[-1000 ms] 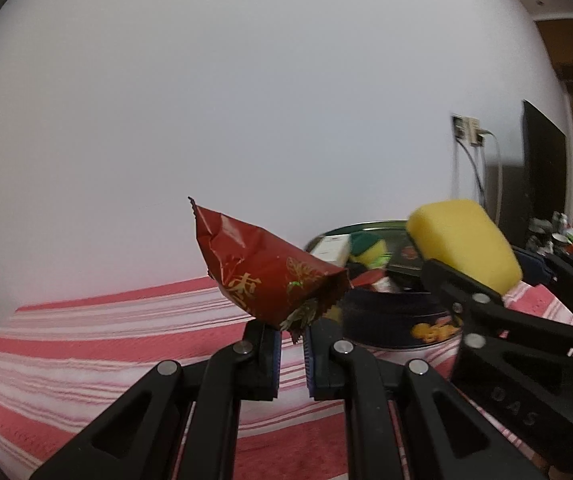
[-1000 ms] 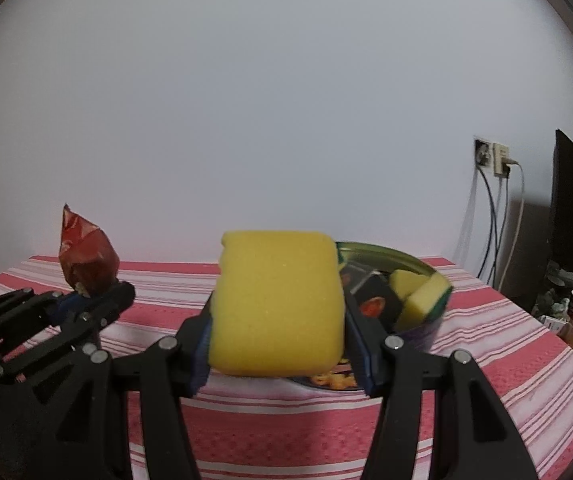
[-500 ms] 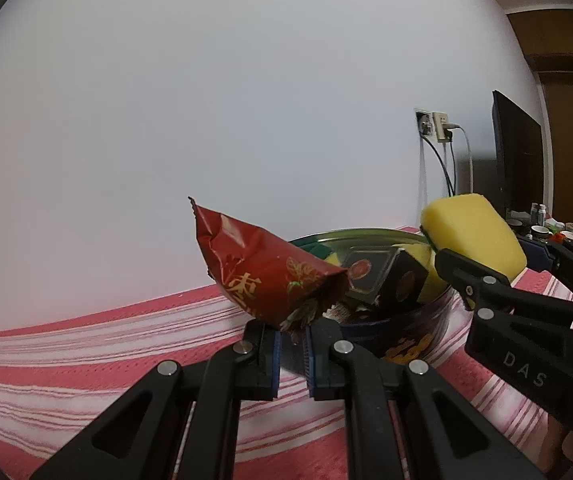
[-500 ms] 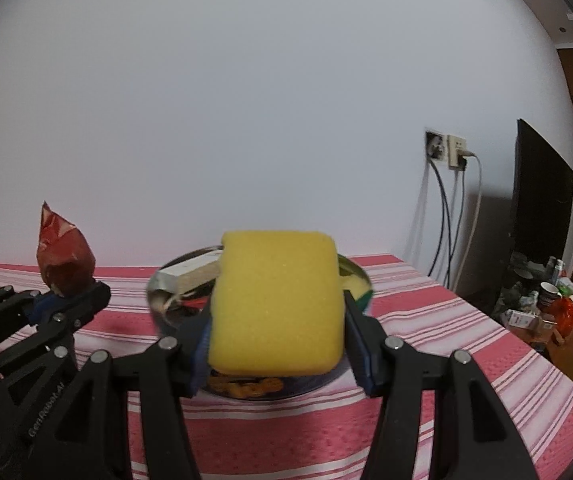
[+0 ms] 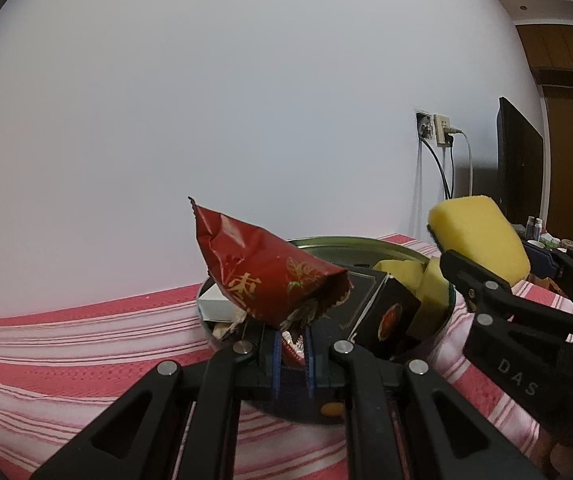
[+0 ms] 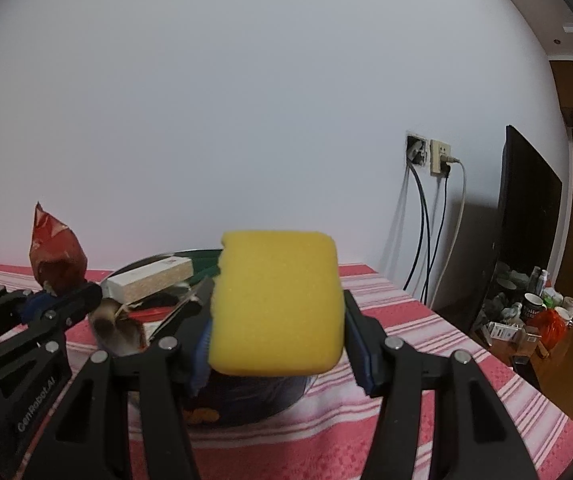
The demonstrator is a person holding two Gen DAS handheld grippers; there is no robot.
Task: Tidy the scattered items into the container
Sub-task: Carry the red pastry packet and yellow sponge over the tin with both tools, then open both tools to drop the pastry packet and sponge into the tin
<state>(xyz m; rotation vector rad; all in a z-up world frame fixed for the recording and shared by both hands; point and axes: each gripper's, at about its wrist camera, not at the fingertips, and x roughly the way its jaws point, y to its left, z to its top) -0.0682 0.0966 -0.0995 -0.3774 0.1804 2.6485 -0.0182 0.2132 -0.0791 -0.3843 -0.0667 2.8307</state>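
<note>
My left gripper (image 5: 291, 350) is shut on a crumpled red snack packet (image 5: 262, 272), held above the near rim of a round dark tin (image 5: 350, 242). Inside the tin lie a black box (image 5: 382, 312), a white box (image 5: 216, 300) and yellow sponges (image 5: 426, 280). My right gripper (image 6: 278, 344) is shut on a yellow sponge (image 6: 276, 306), which hides most of the tin (image 6: 246, 404) behind it. In the right wrist view the left gripper (image 6: 56, 300) stands at the left with the red packet (image 6: 56, 246) sticking up. In the left wrist view the right gripper's sponge (image 5: 478, 236) hangs over the tin's right side.
A red and white striped cloth (image 6: 426, 340) covers the table, which ends at a white wall. Wall sockets with cables (image 6: 432, 160) and a dark screen (image 6: 526, 216) stand to the right, with cluttered small items (image 6: 526, 316) on the floor beyond the table's right edge.
Both grippers have moved toward the tin, which now looms larger and sits directly under and behind the packet and the sponge. Both grips are unchanged.
</note>
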